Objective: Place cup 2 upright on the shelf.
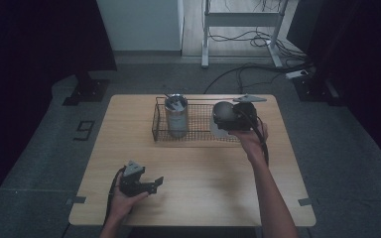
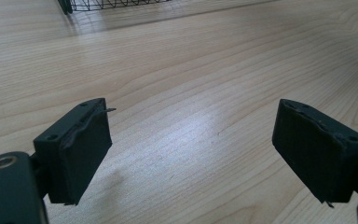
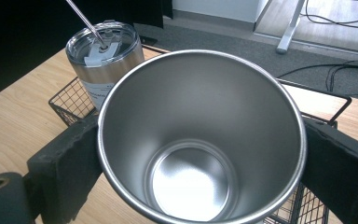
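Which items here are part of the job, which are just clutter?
In play:
- open steel cup, clamped in right tongs
- wire basket
- lidded tumbler with straw, standing in basket

Idle:
- left tongs, open over bare table
- floor cables

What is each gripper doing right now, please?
Left gripper: open, holding nothing, over the table.
Right gripper: shut on the open steel cup, at the wire basket.

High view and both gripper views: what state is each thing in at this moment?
Open steel cup: lidless, empty, clamped between the right gripper's jaws above the basket.
Lidded tumbler: upright in the basket, lid on, straw through it.
Wire basket: on the table, holding the lidded tumbler.
Right gripper: shut on the open steel cup.
Left gripper: open, nothing between its jaws, low over the table.
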Motion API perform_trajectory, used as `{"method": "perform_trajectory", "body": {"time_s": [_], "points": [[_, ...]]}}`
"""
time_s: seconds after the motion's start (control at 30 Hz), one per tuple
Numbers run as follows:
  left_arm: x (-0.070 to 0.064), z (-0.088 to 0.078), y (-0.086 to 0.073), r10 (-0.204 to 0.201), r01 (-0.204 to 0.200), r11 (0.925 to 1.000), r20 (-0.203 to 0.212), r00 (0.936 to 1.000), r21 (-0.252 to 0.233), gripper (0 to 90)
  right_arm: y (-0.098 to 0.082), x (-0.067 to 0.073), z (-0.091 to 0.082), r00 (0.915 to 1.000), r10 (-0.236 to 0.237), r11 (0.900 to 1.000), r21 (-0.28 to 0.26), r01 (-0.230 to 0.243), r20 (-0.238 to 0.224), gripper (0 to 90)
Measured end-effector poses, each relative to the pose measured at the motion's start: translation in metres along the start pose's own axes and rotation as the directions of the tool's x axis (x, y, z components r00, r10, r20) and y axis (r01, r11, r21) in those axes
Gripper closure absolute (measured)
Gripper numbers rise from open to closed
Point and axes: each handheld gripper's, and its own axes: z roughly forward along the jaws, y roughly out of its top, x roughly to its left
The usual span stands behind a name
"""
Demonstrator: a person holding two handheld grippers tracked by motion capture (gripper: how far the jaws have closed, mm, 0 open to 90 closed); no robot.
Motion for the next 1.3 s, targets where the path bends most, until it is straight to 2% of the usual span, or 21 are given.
{"method": "perform_trajectory", "body": {"time_s": [0.5, 0.8, 0.97, 1.3], "points": [[0.0, 0.0, 0.0, 0.001, -0.001, 1.0, 0.001, 1.0, -0.003, 11.7, 0.009, -0.012, 0.012, 0.9995, 0.005, 1.0, 0.013, -0.005, 0.031, 6.1], [0.0, 0.002, -0.001, 0.004, -0.004, 1.0, 0.001, 1.0, 0.002, 12.1, 0.013, -0.02, 0.02, 0.9994, 0.013, 1.0, 0.024, -0.014, 0.033, 6.1], [0.0, 0.002, -0.001, 0.006, -0.006, 1.0, 0.002, 1.0, 0.006, 12.1, 0.018, -0.022, 0.024, 0.9995, 0.025, 0.999, 0.024, -0.025, 0.019, 6.1], [0.001, 0.001, -0.001, 0.002, -0.002, 1.0, 0.003, 1.0, 0.0, 12.3, 0.027, -0.028, 0.036, 0.9992, 0.026, 0.999, 0.038, -0.027, 0.031, 6.1]]}}
